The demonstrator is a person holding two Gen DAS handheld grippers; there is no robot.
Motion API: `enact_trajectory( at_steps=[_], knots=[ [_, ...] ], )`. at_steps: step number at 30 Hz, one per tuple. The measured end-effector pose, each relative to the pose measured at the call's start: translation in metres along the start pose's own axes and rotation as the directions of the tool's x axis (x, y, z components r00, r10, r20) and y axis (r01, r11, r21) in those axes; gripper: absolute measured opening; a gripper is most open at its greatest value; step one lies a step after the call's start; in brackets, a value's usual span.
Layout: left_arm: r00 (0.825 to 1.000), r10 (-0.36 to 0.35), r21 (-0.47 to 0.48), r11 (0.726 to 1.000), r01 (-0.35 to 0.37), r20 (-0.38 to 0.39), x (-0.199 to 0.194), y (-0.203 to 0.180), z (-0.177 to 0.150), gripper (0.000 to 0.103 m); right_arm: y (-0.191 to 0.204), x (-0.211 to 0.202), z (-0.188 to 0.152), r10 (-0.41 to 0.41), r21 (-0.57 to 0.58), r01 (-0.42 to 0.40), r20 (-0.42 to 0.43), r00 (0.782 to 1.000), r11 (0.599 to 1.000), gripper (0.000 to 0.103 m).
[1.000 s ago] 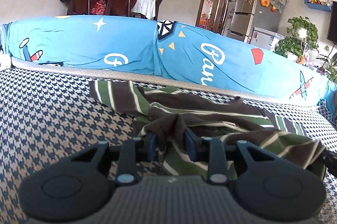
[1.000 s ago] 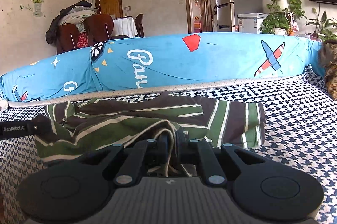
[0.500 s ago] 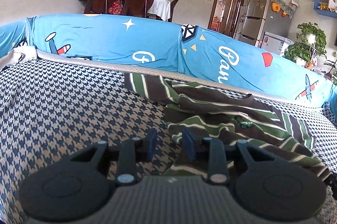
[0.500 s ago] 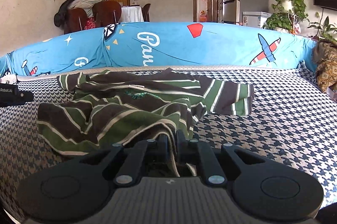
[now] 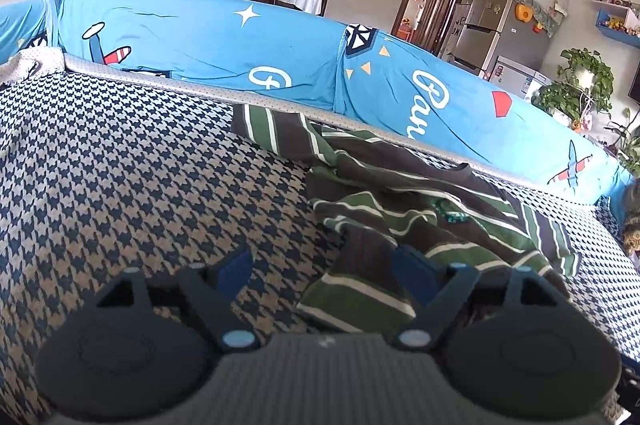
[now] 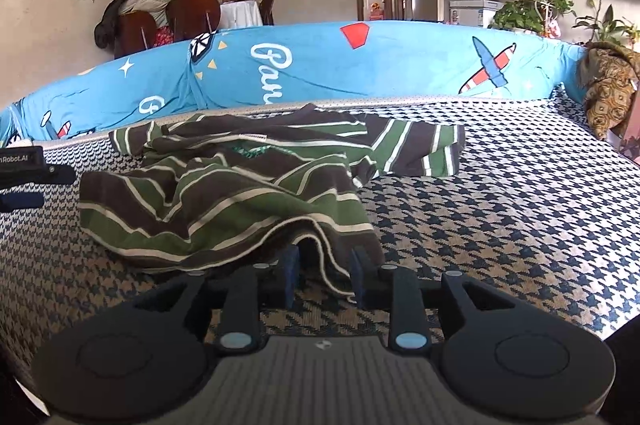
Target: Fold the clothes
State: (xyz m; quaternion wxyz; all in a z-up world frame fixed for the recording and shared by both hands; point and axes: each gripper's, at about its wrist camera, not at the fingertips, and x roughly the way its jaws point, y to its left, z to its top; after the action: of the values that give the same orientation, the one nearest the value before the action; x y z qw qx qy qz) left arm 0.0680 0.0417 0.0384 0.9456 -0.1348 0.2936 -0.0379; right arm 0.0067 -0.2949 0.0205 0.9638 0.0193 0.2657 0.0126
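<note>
We open both grippers, left gripper (image 5: 326,271) wide, right gripper (image 6: 322,279) apparently partway, releasing the striped shirt (image 6: 240,193) onto the houndstooth cover (image 6: 500,217); hem laid, folding follows.

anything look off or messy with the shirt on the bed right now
The striped shirt lies crumpled and bunched on the houndstooth bed cover, its near hem rumpled, one sleeve splayed sideways. Nothing looks damaged or spilled.
</note>
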Motion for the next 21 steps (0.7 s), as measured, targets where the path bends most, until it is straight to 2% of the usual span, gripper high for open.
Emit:
enact_trajectory(
  at_steps=[1, 3, 5, 7, 9, 12, 19, 21],
  knots=[
    [1.000, -0.002, -0.007, 1.000, 0.002, 0.002, 0.000, 0.001, 0.000, 0.087, -0.003, -0.002, 0.000, -0.016, 0.010, 0.016, 0.009, 1.000, 1.000, 0.030],
    [1.000, -0.016, -0.022, 1.000, 0.016, -0.006, 0.002, 0.003, 0.000, 0.089, -0.009, -0.003, 0.000, -0.051, 0.031, 0.051, 0.018, 0.999, 0.998, 0.039],
    [0.999, -0.030, -0.034, 0.999, 0.030, -0.016, 0.005, 0.003, -0.001, 0.089, -0.017, 0.002, 0.000, -0.075, 0.065, 0.075, 0.003, 0.997, 0.995, 0.040],
    [0.999, -0.042, -0.043, 0.998, 0.041, -0.025, 0.008, 0.002, -0.002, 0.090, -0.025, 0.006, 0.000, -0.069, 0.101, 0.071, -0.023, 0.997, 0.992, 0.041],
    [0.998, -0.052, -0.047, 0.998, 0.051, -0.035, 0.011, 0.001, -0.004, 0.095, -0.028, 0.012, -0.003, -0.055, 0.119, 0.061, -0.054, 0.997, 0.991, 0.048],
    [0.997, -0.061, -0.050, 0.997, 0.058, -0.048, 0.017, -0.002, -0.007, 0.098, -0.028, 0.019, -0.007, -0.048, 0.117, 0.058, -0.085, 0.995, 0.991, 0.053],
    [0.992, -0.106, -0.071, 0.992, 0.101, -0.067, 0.033, -0.010, -0.013, 0.103, -0.026, 0.043, -0.013, -0.063, 0.130, 0.079, -0.120, 0.991, 0.988, 0.057],
    [0.990, -0.116, -0.082, 0.991, 0.110, -0.076, 0.039, -0.012, -0.014, 0.103, -0.024, 0.047, -0.013, -0.075, 0.112, 0.087, -0.105, 0.992, 0.990, 0.057]
  ],
)
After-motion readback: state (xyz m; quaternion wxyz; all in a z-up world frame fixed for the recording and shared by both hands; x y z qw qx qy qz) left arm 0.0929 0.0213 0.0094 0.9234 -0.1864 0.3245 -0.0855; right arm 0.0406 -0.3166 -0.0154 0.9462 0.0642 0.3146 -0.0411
